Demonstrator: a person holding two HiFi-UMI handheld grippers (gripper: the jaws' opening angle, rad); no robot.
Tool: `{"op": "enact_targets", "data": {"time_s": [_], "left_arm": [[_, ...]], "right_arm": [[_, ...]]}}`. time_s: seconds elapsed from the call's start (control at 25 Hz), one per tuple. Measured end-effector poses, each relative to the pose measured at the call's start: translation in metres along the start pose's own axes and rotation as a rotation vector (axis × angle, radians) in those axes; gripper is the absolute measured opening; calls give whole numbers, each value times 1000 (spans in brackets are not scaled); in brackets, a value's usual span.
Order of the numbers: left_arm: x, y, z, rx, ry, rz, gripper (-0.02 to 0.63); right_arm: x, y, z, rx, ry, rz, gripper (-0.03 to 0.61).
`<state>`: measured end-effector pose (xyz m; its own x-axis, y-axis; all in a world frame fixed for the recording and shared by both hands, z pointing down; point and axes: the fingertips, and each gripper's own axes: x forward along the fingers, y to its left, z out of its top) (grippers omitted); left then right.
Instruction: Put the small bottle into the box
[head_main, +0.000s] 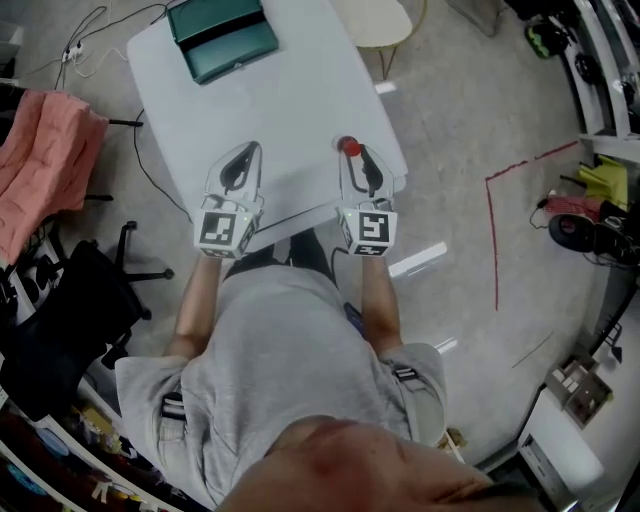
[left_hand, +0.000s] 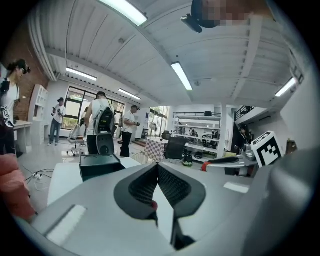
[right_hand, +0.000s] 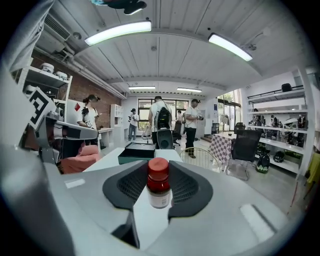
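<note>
Jaws of the right gripper (right_hand: 159, 170) squeeze the small bottle (right_hand: 159, 192) by its sides, just under the red cap. They hold it upright near the close edge of the white table (head_main: 300, 100). Left gripper (left_hand: 158, 167) jaws are closed on nothing. The bottle looks light, hard and smooth, so it could slip. A grip round the middle seems best. Far off, at the table's other end, sits the dark green box (head_main: 222, 35). It may be open, but that is hard to see.

table (head_main: 300, 110): white
cloth (head_main: 40, 150): pink, left of table
floor tape (head_main: 492, 240): red line, right side
chair (head_main: 385, 25): beige, past table's far edge
</note>
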<state>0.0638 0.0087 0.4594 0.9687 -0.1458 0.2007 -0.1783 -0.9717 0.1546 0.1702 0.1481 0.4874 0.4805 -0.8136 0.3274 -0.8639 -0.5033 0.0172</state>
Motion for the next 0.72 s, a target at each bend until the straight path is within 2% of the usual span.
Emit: {"op": "enact_targets", "data": {"time_s": [0.72], "left_arm": [[-35, 85, 29, -23, -92, 371, 11]], "right_arm": [[80, 53, 71, -87, -75, 301, 130]]}}
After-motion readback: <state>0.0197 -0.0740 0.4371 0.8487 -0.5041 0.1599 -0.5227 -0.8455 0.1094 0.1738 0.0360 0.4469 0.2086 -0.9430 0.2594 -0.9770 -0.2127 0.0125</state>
